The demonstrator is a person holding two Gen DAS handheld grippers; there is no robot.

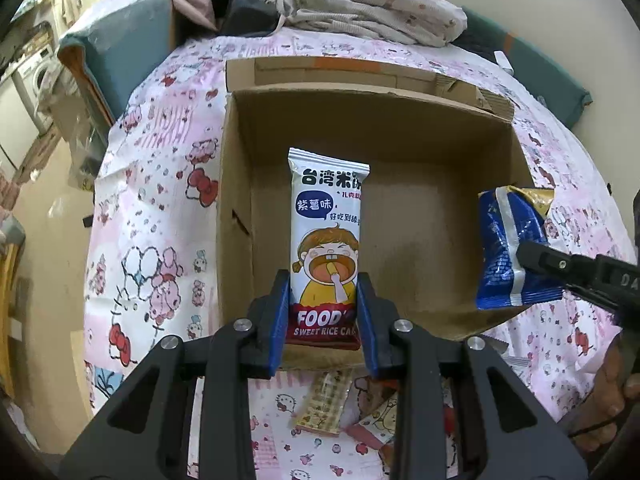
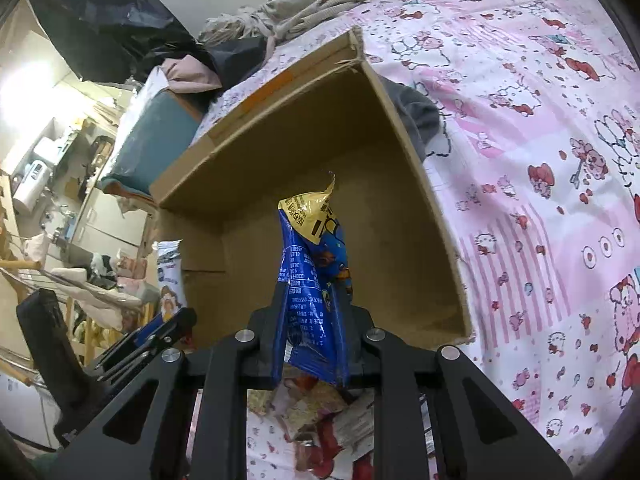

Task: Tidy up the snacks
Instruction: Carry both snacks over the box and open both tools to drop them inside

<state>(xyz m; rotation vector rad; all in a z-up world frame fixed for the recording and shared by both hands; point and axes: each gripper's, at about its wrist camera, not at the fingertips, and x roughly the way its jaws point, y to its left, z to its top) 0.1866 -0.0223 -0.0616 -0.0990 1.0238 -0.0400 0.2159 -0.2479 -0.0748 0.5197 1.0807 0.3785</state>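
Left wrist view
Setting: bed (image 1: 160, 208) with a pink cartoon-print sheet, rumpled bedding piled at the far end.
Box: open cardboard box (image 1: 400, 140) sits on the bed, straight ahead of the left gripper (image 1: 325, 304).
Left gripper: clamped on a white rice cake packet (image 1: 326, 236), held upright over the box's near edge.
Loose snacks: a couple of packets (image 1: 324, 404) on the sheet under the gripper.
Right side: right gripper (image 1: 560, 270) pinching a blue snack bag (image 1: 508, 248).

Right wrist view
Setting: same sheet, cluttered room off to the left.
Right gripper (image 2: 312, 308): closed on the blue bag, which pokes up ahead of it, box interior (image 2: 380, 200) behind.
Left gripper (image 2: 160, 332): low left, rice cake packet in it.
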